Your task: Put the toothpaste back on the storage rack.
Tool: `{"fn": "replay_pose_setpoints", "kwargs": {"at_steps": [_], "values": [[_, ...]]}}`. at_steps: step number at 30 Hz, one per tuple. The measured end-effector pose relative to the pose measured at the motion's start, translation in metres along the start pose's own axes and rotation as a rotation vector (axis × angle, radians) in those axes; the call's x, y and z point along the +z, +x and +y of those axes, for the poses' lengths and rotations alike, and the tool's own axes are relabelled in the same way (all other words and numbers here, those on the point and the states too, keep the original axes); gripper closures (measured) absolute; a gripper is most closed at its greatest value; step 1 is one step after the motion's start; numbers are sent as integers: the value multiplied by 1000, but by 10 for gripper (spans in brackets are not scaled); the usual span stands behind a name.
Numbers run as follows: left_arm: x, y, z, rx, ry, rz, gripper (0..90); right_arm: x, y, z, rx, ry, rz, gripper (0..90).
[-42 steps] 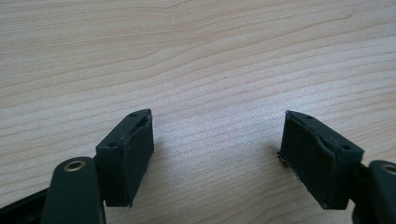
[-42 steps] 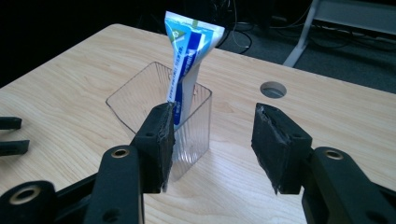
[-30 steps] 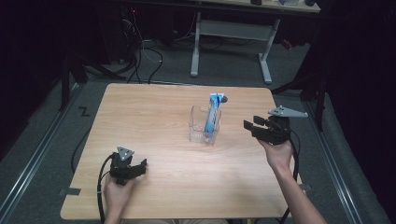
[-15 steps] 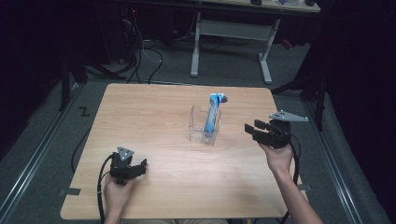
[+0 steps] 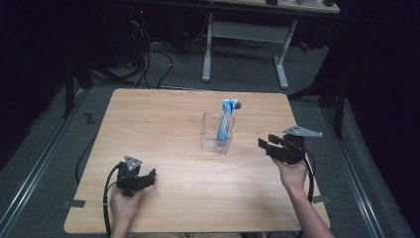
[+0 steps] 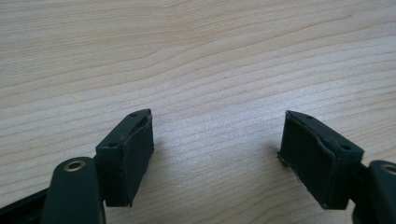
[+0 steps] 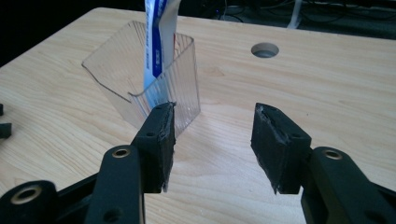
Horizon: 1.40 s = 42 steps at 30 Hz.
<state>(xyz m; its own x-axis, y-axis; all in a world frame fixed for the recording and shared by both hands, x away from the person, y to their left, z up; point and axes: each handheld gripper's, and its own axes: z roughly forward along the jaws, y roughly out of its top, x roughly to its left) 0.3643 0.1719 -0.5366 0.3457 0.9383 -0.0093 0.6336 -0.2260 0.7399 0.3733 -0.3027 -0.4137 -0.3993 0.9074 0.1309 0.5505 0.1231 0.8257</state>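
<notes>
Clear ribbed container (image 5: pixel 217 133) stands mid-tabletop (image 5: pixel 148 114) with a blue-and-white tube (image 5: pixel 226 124) upright inside. Nothing grasped yet; judged an early stage, with approach and grasp left. Right tool (image 5: pixel 266 145) is held above the surface just right of the container, aimed at it, jaws spread, empty. Left tool (image 5: pixel 148 176) sits low near the front edge, jaws spread over bare wood.

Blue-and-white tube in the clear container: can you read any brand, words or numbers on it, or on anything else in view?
Blue-and-white tube in the clear ribbed container: dark print runs along it, too blurred to read.
Wooden table: no text.
Right gripper, left gripper: no markings.
</notes>
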Motion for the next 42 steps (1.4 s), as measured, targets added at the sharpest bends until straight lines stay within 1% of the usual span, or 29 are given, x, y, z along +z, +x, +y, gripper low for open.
{"fn": "replay_pose_setpoints", "kwargs": {"at_steps": [9, 12, 13, 23, 26, 29, 33, 41, 42], "values": [[0, 0, 0, 0, 0, 0, 260, 8, -4, -16, 31, 20, -8, 497], [0, 0, 0, 0, 0, 0, 260, 10, -4, -19, 29, 26, -11, 497], [0, 0, 0, 0, 0, 0, 260, 12, -5, -22, 37, 31, -12, 497], [0, 0, 0, 0, 0, 0, 260, 19, -8, -35, 48, 50, -26, 498], [0, 0, 0, 0, 0, 0, 260, 22, -9, -40, 58, 60, -30, 498], [0, 0, 0, 0, 0, 0, 260, 24, -8, -43, 55, 66, -33, 497], [0, 0, 0, 0, 0, 0, 260, 26, -6, -46, 33, 78, -48, 497], [0, 0, 0, 0, 0, 0, 260, 33, -7, -52, 35, 95, -61, 497], [0, 0, 0, 0, 0, 1, 260, 34, -7, -53, 25, 97, -63, 497]]}}
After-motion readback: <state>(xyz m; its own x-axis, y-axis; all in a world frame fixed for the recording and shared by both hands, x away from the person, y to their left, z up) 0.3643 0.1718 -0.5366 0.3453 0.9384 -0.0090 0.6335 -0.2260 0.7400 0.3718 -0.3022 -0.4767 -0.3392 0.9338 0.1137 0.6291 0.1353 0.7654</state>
